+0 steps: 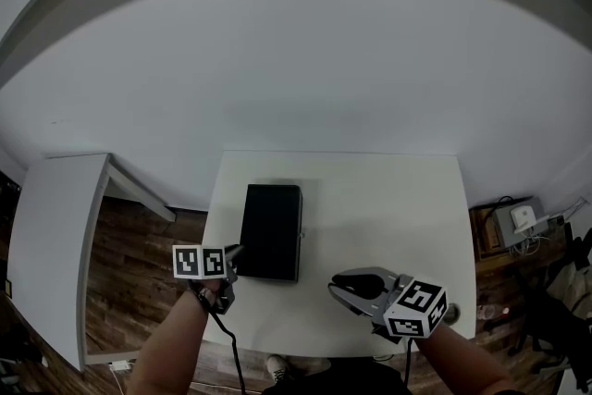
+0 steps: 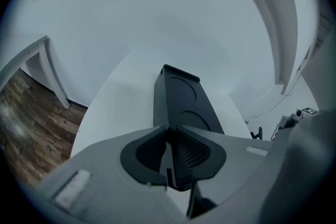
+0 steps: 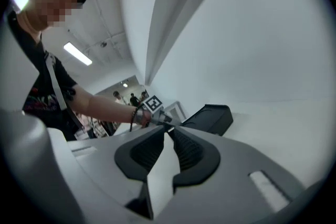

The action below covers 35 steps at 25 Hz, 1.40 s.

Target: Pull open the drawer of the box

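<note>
Box (image 1: pixel 271 231): black, lying lengthwise, left of centre on the white table (image 1: pixel 388 199).
Left gripper (image 1: pixel 233 252): jaws together, nothing between them, tips at the box's near left corner.
Right gripper (image 1: pixel 337 289): jaws slightly parted, empty, right of the box and apart from it.

soft even light, strong fisheye distortion

Your table (image 1: pixel 388 208) is plain white, the box (image 1: pixel 271 231) on it solid black, the floor (image 1: pixel 129 273) brown wood grain. Your left gripper (image 1: pixel 233 252) and right gripper (image 1: pixel 335 288) are grey with dark ribbed pads (image 3: pixel 189 152); each cube (image 1: pixel 416 307) bears black-and-white square markers.
</note>
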Tool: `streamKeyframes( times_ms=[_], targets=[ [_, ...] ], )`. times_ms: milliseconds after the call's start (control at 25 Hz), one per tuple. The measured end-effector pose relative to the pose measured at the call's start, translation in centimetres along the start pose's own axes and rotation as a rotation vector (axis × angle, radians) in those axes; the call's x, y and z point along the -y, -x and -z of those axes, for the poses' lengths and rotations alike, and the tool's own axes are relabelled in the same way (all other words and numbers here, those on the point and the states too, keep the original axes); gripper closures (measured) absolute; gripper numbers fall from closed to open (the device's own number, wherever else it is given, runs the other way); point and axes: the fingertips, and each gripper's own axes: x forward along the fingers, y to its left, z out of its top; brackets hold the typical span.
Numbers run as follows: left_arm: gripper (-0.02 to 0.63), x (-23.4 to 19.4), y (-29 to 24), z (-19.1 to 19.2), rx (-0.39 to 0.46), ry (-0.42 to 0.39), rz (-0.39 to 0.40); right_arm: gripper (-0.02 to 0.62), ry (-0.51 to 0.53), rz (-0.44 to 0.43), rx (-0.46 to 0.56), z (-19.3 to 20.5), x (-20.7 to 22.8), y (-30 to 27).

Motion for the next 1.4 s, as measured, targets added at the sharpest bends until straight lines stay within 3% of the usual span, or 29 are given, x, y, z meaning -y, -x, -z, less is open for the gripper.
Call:
streamKeyframes(
  times_ms=[240,560,880,1400],
  targets=[
    [0.535,0.2,-0.1,0.1,0.015,0.027,0.015,0.522,0.312,0.072,-0.273,1.2,6.7,-5.3],
    [0.535,0.2,0.0,0.1,0.033,0.068,0.037,0.499,0.493,0.074,-0.579,5.6,12.4,-11.0],
    [0.535,0.2,0.1,0.2,0.036,0.071,0.042,0.476,0.649,0.039,-0.719,8.0,13.8,-13.5],
    [0.535,0.2,0.2,0.2,0.049,0.071,0.036,0.471,0.722,-0.027,-0.8,9.2,13.7,-15.4]
  ],
)
